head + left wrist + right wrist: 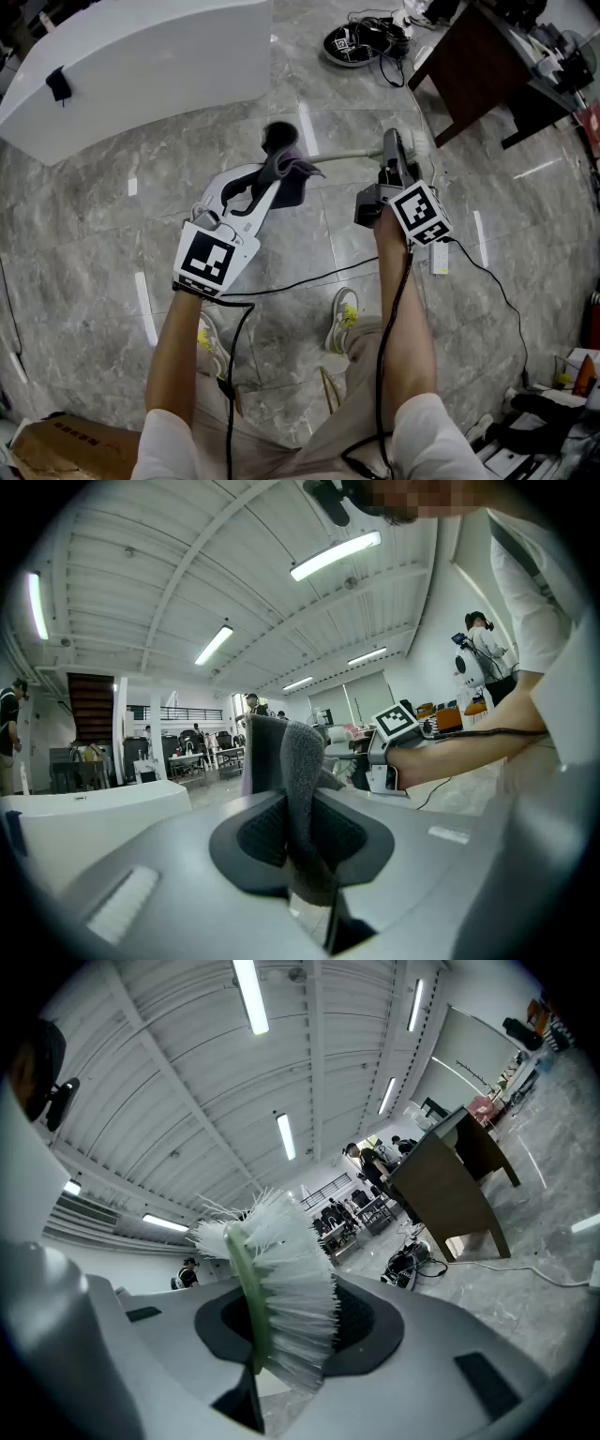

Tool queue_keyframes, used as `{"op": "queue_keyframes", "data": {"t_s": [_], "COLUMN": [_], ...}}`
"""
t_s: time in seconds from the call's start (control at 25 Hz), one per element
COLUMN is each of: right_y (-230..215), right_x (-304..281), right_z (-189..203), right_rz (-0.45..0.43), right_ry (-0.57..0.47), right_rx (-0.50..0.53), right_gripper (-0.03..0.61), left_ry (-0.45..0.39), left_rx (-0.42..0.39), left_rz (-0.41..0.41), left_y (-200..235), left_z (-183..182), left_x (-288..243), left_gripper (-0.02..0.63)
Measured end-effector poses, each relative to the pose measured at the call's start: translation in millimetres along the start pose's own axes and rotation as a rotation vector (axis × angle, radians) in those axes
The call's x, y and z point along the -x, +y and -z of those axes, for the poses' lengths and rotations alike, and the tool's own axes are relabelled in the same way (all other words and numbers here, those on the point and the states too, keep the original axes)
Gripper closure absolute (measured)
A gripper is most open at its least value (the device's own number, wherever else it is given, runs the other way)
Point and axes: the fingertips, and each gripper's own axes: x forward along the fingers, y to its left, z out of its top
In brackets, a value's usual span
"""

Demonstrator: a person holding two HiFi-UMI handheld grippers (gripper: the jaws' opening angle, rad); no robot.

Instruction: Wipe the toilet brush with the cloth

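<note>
My left gripper [277, 180] is shut on a grey cloth [292, 174], which bunches past its tips and looks blurred at its far end. In the left gripper view the cloth [302, 771] stands up as a folded strip clamped between the pads of the left gripper [300, 844]. My right gripper [394, 148] is shut on the toilet brush [349, 155], whose pale handle reaches left to the cloth. In the right gripper view the brush [286, 1283] shows white bristles on a pale green spine, pinched between the pads of the right gripper [292, 1327]. Both grippers are held level above the floor.
A white tub-like unit [122, 66] stands at the upper left. A dark wooden desk [483, 66] is at the upper right, with a tangle of cables [361, 42] beside it. A cardboard box [61, 445] lies at the lower left. My shoes [345, 319] stand on the grey marble floor.
</note>
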Motion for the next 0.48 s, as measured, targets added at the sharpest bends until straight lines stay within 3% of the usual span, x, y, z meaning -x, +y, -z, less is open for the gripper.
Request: {"op": "queue_keyframes", "data": {"t_s": [0.16, 0.36, 0.48], "right_y": [2.0, 10.0, 23.2], "right_x": [-2.0, -2.4, -4.5], "right_z": [4.3, 9.7, 20.9], "right_rz": [-0.009, -0.028, -0.047], "right_ry": [0.002, 0.017, 0.026], "right_rx": [-0.006, 0.011, 0.036], "right_gripper": [0.439, 0.439, 0.439], "left_ry": [0.008, -0.015, 0.002], "left_rx": [-0.008, -0.024, -0.032], "left_rz": [-0.012, -0.086, -0.076], "left_y": [3.4, 11.5, 3.5], "left_z": [7.7, 26.4, 36.8], "left_x": [-2.3, -3.6, -10.4], "left_gripper": [0.566, 0.565, 0.563]}}
